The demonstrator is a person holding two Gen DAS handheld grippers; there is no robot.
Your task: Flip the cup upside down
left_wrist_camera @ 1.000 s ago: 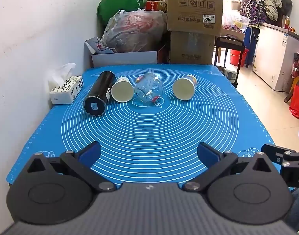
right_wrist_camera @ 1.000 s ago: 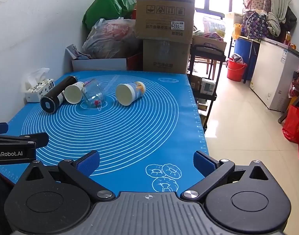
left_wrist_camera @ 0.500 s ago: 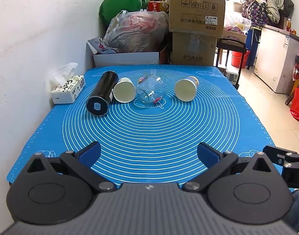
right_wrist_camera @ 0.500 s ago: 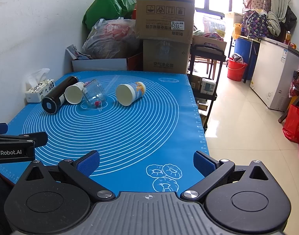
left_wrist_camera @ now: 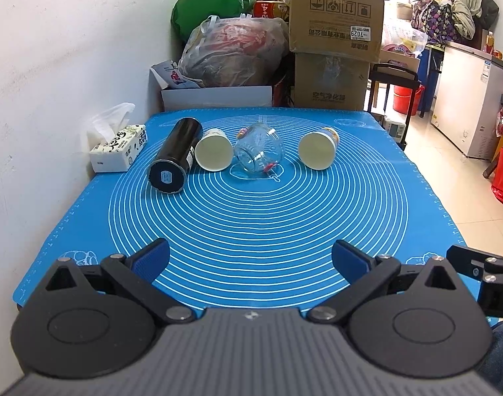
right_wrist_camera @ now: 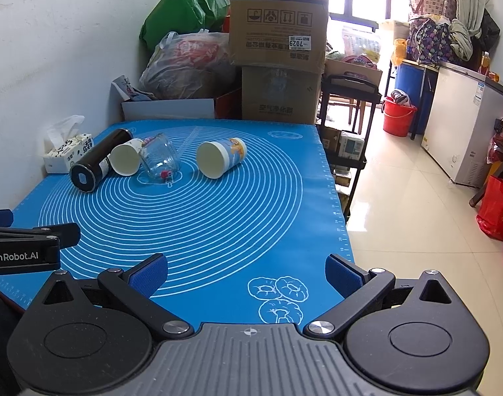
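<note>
Four vessels lie on their sides in a row at the far part of a blue mat (left_wrist_camera: pixel 258 217): a black flask (left_wrist_camera: pixel 173 160), a white paper cup (left_wrist_camera: pixel 214 153), a clear glass cup (left_wrist_camera: pixel 259 151) and a printed paper cup (left_wrist_camera: pixel 317 149). The right wrist view shows the same row: flask (right_wrist_camera: pixel 98 161), white cup (right_wrist_camera: pixel 126 160), glass cup (right_wrist_camera: pixel 160 160), printed cup (right_wrist_camera: pixel 220 158). My left gripper (left_wrist_camera: pixel 251 259) is open and empty above the mat's near edge. My right gripper (right_wrist_camera: pixel 246 272) is open and empty near the mat's front right corner.
A tissue box (left_wrist_camera: pixel 117 150) sits by the white wall at the mat's far left. Cardboard boxes (left_wrist_camera: pixel 333 43) and filled bags (left_wrist_camera: pixel 231 54) stand behind the table. The table's right edge drops to a tiled floor (right_wrist_camera: pixel 416 231) with a black cart (right_wrist_camera: pixel 347 125).
Both grippers stay open. The left wrist view has drifted slightly, so the cups sit a little lower and to the right in it. The cups have not moved.
</note>
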